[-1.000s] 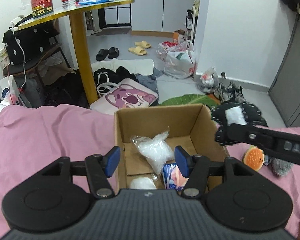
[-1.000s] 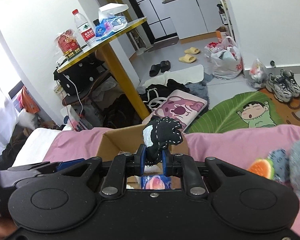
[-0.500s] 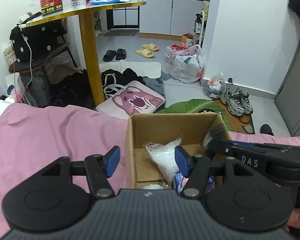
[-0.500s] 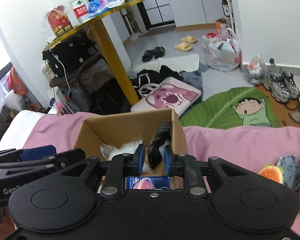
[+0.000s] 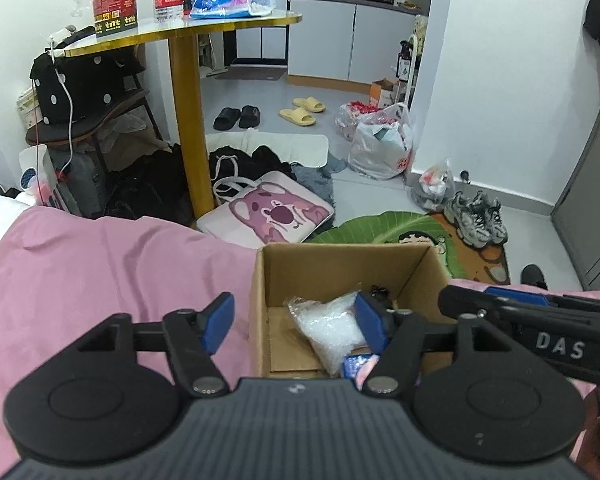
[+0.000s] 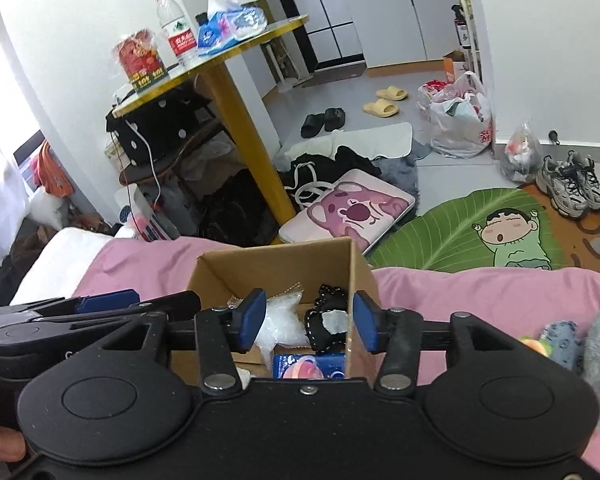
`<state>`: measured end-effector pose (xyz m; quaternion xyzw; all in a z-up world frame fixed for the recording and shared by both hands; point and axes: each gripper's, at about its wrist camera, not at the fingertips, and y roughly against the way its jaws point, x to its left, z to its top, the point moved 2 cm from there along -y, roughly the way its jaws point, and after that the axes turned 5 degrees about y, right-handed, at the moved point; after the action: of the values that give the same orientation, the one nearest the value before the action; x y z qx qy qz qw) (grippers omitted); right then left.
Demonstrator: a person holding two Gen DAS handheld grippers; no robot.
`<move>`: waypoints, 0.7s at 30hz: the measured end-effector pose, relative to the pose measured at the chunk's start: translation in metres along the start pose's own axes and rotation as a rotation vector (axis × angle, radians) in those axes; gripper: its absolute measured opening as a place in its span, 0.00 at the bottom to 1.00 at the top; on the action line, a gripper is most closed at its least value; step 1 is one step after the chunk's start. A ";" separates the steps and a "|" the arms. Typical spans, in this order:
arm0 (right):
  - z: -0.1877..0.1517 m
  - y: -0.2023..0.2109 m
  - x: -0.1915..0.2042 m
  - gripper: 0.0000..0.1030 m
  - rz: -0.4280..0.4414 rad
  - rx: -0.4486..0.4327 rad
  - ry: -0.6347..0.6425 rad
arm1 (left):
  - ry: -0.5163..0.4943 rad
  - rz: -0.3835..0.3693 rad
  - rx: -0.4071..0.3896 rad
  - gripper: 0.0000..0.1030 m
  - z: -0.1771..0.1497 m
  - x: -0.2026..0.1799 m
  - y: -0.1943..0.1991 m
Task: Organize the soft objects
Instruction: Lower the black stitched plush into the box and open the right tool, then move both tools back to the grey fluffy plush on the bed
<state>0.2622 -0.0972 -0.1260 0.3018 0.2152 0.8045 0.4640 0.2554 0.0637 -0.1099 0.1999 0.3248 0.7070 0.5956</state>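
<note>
Since a second ago the black toy (image 6: 326,326) has gone from pinched high in the right gripper (image 6: 310,320) to lying in the box (image 6: 276,264), leaning against its right wall. Those jaws have just been opening and now stand apart with nothing pressed between the blue pads; the toy just shows through the gap, down below them. Left gripper (image 5: 296,320) has just been opening too and is spread wide, holding nothing, with one pad over the box and the other over the pink blanket (image 5: 100,264) left of the box.

Beside the toy in the box sits a clear bag (image 6: 280,326) of white stuff, and a blue packet (image 6: 308,364) at the near edge. Right of the box, on the blanket, there's a small pile of plush bits (image 6: 560,344), well apart from it. Beyond the box, on the floor, are a pink bear bag (image 6: 352,210) and a green leaf mat (image 6: 452,232), plus a yellow-legged table (image 6: 240,140) further back to the left.
</note>
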 end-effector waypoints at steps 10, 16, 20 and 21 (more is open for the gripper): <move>-0.014 0.034 -0.021 0.64 -0.074 -0.035 -0.044 | 0.050 -0.025 -0.013 0.79 -0.003 -0.008 0.019; -0.025 0.059 -0.037 0.81 -0.113 -0.055 -0.076 | 0.029 -0.041 -0.008 0.82 -0.012 -0.020 0.028; -0.031 0.076 -0.045 0.95 -0.109 -0.080 -0.084 | 0.031 -0.055 -0.017 0.88 -0.018 -0.028 0.034; -0.033 0.080 -0.047 0.95 -0.114 -0.086 -0.083 | 0.025 -0.063 -0.016 0.89 -0.019 -0.032 0.036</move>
<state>0.2085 -0.1791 -0.1135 0.3019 0.1777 0.7722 0.5300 0.2237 0.0258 -0.0957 0.1759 0.3328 0.6928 0.6151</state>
